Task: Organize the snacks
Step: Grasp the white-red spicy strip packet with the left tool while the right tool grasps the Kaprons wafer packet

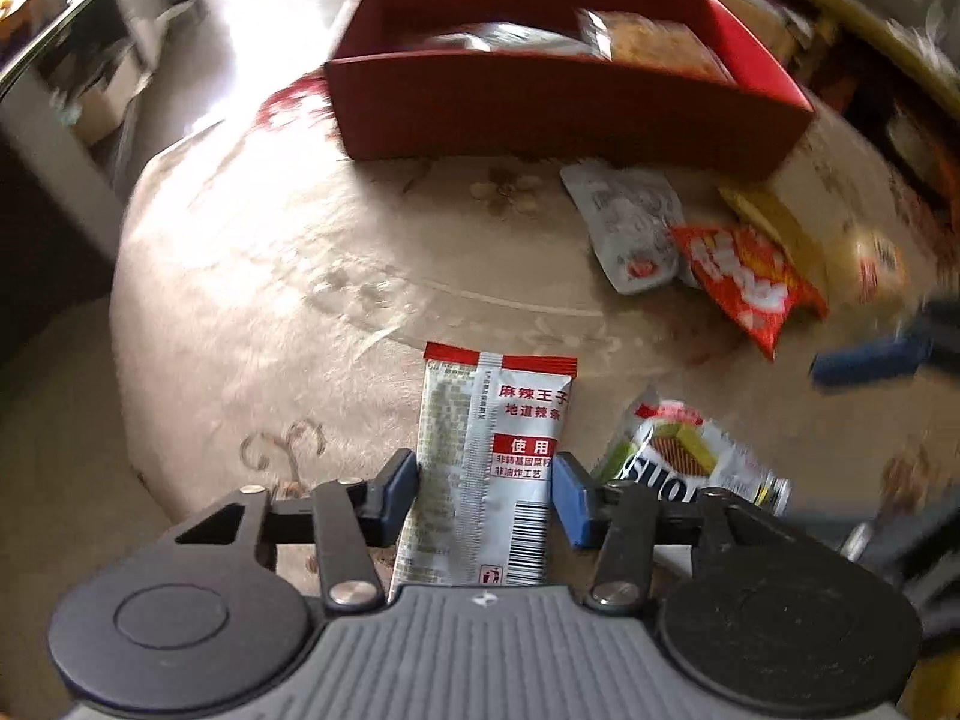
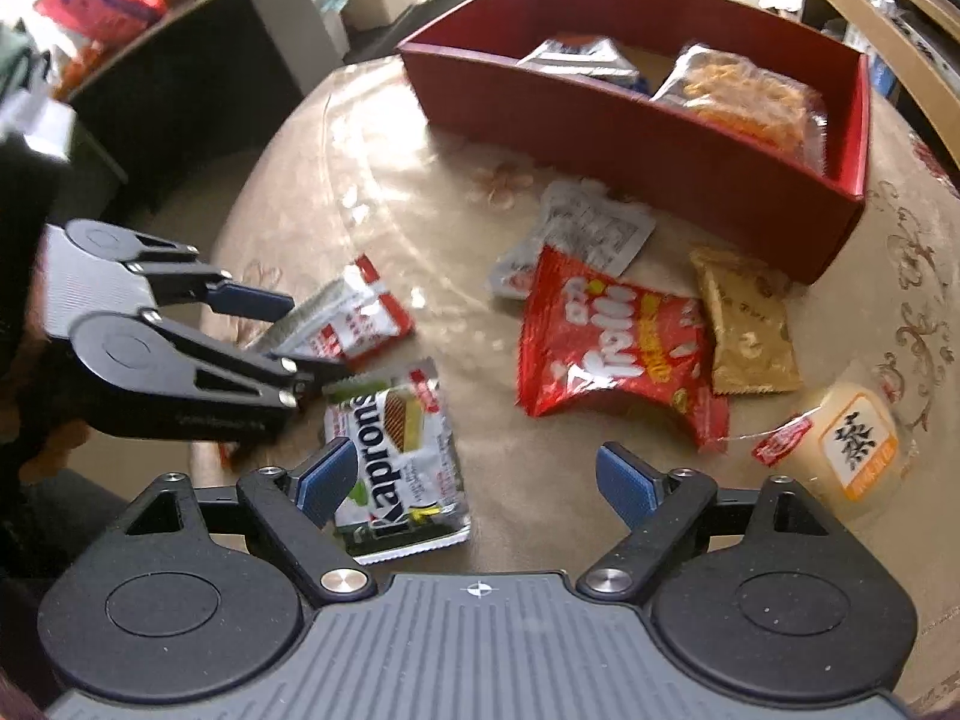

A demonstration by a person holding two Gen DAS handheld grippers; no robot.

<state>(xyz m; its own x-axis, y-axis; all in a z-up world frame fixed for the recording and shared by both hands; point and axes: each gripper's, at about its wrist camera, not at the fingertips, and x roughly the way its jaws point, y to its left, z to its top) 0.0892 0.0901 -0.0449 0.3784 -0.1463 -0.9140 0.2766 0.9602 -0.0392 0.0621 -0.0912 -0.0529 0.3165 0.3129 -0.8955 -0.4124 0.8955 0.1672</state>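
Observation:
My left gripper [image 1: 485, 489] is shut on a silver and red spicy-strip packet [image 1: 486, 468], held just above the table; the packet also shows in the right wrist view [image 2: 354, 315]. My right gripper [image 2: 477, 483] is open and empty, above the table beside a Kaprons wafer packet [image 2: 399, 459], which also lies right of my left gripper [image 1: 678, 456]. A red box [image 2: 630, 132] at the back holds a silver packet [image 2: 579, 57] and a clear bag of orange snacks [image 2: 744, 96].
On the round cream table [image 1: 270, 300] lie a red Trolli bag [image 2: 612, 342], a white packet [image 2: 588, 228], a tan packet [image 2: 747, 324] and a pale yellow packet [image 2: 852, 444]. Desks and shelves surround the table.

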